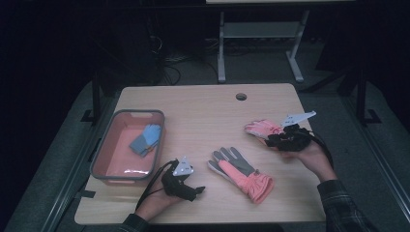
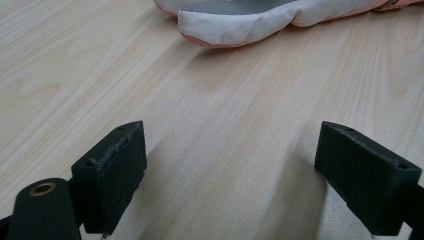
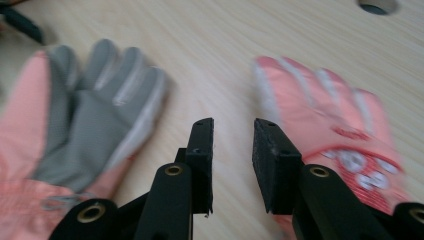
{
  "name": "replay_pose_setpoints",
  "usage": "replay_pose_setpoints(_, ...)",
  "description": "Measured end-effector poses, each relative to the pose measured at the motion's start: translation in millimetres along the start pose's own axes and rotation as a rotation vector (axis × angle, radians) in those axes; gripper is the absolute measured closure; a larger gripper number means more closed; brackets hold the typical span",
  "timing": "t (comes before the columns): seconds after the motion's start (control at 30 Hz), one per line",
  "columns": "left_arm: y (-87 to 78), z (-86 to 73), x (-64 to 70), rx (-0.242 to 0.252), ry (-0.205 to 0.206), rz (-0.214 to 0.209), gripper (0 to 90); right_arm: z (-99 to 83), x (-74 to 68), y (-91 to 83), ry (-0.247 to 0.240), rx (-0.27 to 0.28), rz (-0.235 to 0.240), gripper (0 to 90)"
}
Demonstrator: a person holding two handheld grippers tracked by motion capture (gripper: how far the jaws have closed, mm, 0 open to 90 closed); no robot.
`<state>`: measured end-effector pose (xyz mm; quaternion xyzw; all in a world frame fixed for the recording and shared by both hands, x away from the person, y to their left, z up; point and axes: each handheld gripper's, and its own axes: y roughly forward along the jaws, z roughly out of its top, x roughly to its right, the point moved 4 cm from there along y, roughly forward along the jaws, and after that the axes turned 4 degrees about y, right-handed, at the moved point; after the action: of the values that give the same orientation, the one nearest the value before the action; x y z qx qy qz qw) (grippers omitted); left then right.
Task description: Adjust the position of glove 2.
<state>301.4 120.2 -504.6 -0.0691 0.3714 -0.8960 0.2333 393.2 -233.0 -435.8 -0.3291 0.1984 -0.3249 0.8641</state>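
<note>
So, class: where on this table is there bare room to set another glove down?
Bare wood runs along the far edge, between the tray and the cable hole. The near right corner beyond the palm-up glove is also free. The middle right is crowded: both gloves, the second beside the right gripper.

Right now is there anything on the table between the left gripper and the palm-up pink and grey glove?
Nothing visible. Only bare wooden table lies between the open left gripper and the palm-up glove. The blue glove sits off to the side in the grey bin.
</note>
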Motion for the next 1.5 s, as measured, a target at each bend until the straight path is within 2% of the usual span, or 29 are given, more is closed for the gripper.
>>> replay_pose_setpoints(0.13,0.0,0.0,0.0,0.000,0.000,0.000,12.4,-4.4,19.5,-2.8,0.028,0.001,-0.057,66.7)
replay_pose_setpoints(0.27,0.1,0.0,0.0,0.001,0.000,0.001,12.4,-7.8,31.0,2.0,0.044,-0.001,-0.071,63.0)
replay_pose_setpoints(0.37,0.1,0.0,0.0,0.001,0.000,0.001,12.4,-9.5,34.8,7.5,0.034,-0.018,-0.076,57.2)
replay_pose_setpoints(0.47,0.0,0.0,0.0,0.000,0.000,0.000,12.4,-13.1,35.8,15.5,-0.001,-0.054,-0.087,53.5)
replay_pose_setpoints(0.53,0.0,0.0,0.0,0.000,0.000,0.000,12.4,-16.9,37.6,22.1,-0.021,-0.088,-0.111,56.1)
replay_pose_setpoints(0.6,0.0,0.0,0.0,0.000,-0.001,0.000,12.4,-20.3,39.1,27.5,-0.021,-0.101,-0.114,60.6)
replay_pose_setpoints(0.7,0.0,0.0,0.0,0.000,0.000,0.000,12.4,-20.8,40.8,27.9,-0.013,-0.100,-0.111,76.6)
replay_pose_setpoints(0.77,0.0,0.0,0.0,0.000,-0.001,0.000,12.4,-20.7,42.2,27.5,0.000,-0.095,-0.101,82.0)
replay_pose_setpoints(0.97,0.0,0.0,0.0,0.000,0.000,0.000,12.4,-18.7,40.9,20.8,0.020,-0.079,-0.102,84.0)
replay_pose_setpoints(1.1,0.0,0.0,0.0,0.000,0.000,0.000,12.4,-15.7,36.9,12.2,0.045,-0.062,-0.080,84.1)
replay_pose_setpoints(1.27,0.0,0.0,0.0,0.000,0.000,0.000,12.4,-13.3,21.3,9.6,0.075,-0.062,-0.034,83.8)
replay_pose_setpoints(1.5,0.0,-0.1,0.0,0.000,0.001,0.001,12.4,-13.3,-7.4,19.1,0.039,-0.105,-0.027,80.2)
